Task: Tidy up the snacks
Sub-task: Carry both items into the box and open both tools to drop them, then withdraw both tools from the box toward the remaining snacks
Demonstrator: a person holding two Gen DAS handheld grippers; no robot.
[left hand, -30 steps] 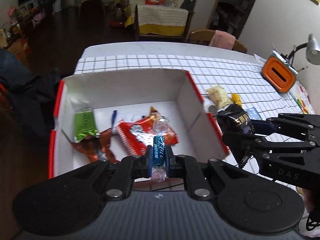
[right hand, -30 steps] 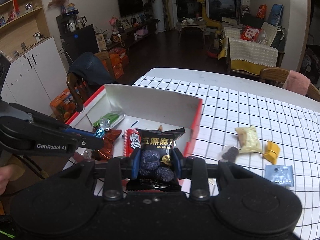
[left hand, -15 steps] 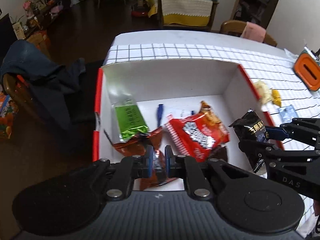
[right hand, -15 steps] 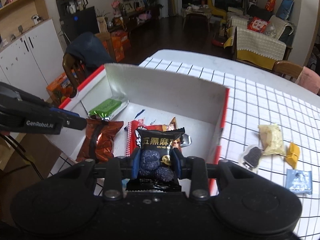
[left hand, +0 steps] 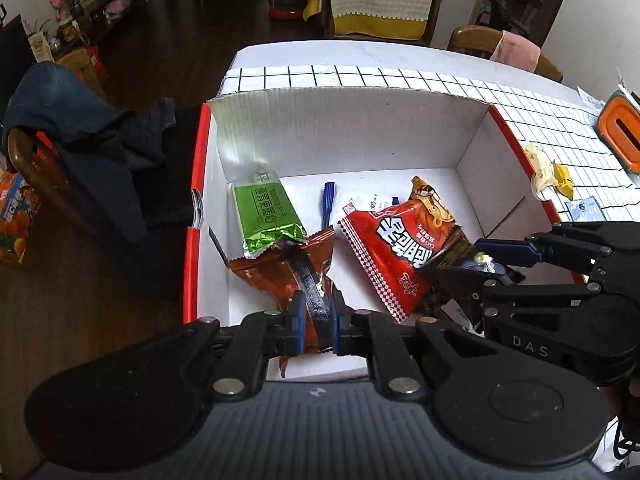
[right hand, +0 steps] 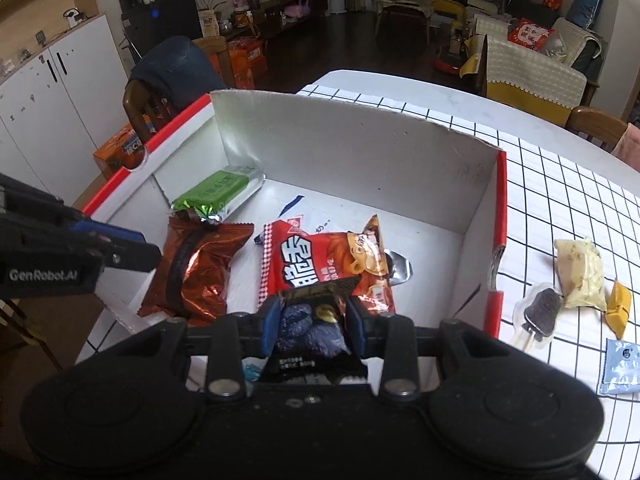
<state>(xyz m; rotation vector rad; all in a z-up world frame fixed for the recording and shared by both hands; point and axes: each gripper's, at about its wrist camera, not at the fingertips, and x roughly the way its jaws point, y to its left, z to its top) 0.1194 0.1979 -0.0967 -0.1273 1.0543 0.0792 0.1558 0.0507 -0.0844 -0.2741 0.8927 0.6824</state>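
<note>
A white cardboard box (left hand: 352, 120) with red rims (right hand: 500, 200) holds a green packet (left hand: 264, 212), a brown foil packet (left hand: 276, 268) and a red packet (left hand: 396, 248). My left gripper (left hand: 316, 312) is shut low over the brown packet, whose dark stripe shows in the narrow gap; no candy shows there. From the right wrist it sits at the box's left rim (right hand: 148, 254). My right gripper (right hand: 314, 316) has a black snack packet (right hand: 312, 332) between its pads, tilted down onto the red packet (right hand: 316, 256); its jaws are opening.
On the checked tablecloth right of the box lie a pale packet (right hand: 580, 272), a yellow candy (right hand: 618, 308), a dark cookie in clear wrap (right hand: 540, 308) and a light blue sachet (right hand: 622, 364). An orange container (left hand: 620, 132) stands far right. A chair with dark clothing (left hand: 80, 128) stands left.
Both grippers have sunk into the box. The blue candy the left gripper held a second ago no longer shows between its fingers. The black packet has tipped forward and lower.
</note>
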